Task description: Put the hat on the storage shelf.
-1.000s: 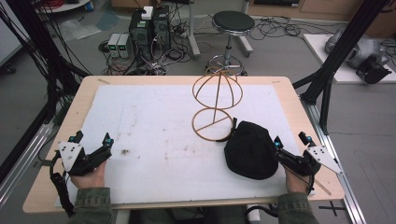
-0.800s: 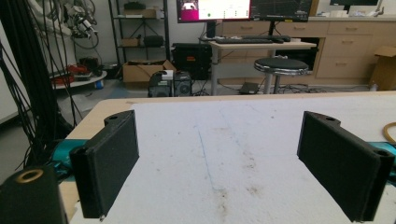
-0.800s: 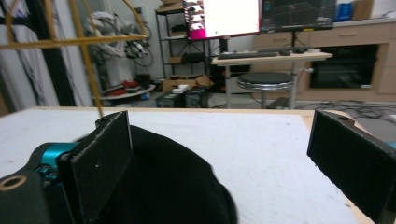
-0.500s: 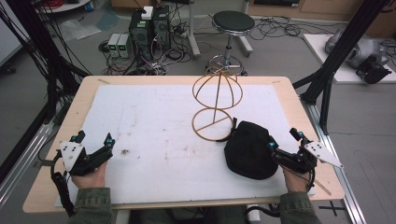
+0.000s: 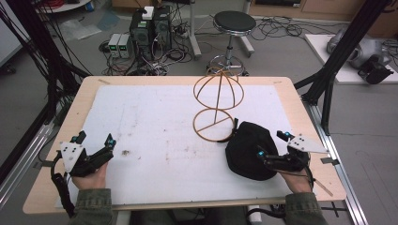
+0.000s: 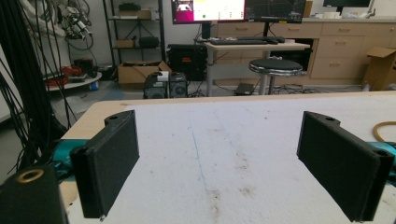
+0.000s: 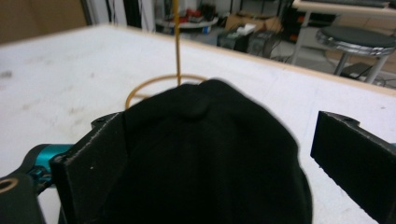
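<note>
**Black cap reached by the right gripper**

The black cap (image 5: 248, 151) is seen at lower right of the high view, beside the wire stand (image 5: 217, 104). The right gripper (image 5: 271, 147) is spread wide around it. The left gripper (image 5: 94, 140) is held agape at lower left.

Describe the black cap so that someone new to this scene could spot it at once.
On the white-covered table, look near the right front corner, just ahead of the right gripper. The black cap lies beside the wire hat stand: the only soft, dark, rounded thing there.
</note>
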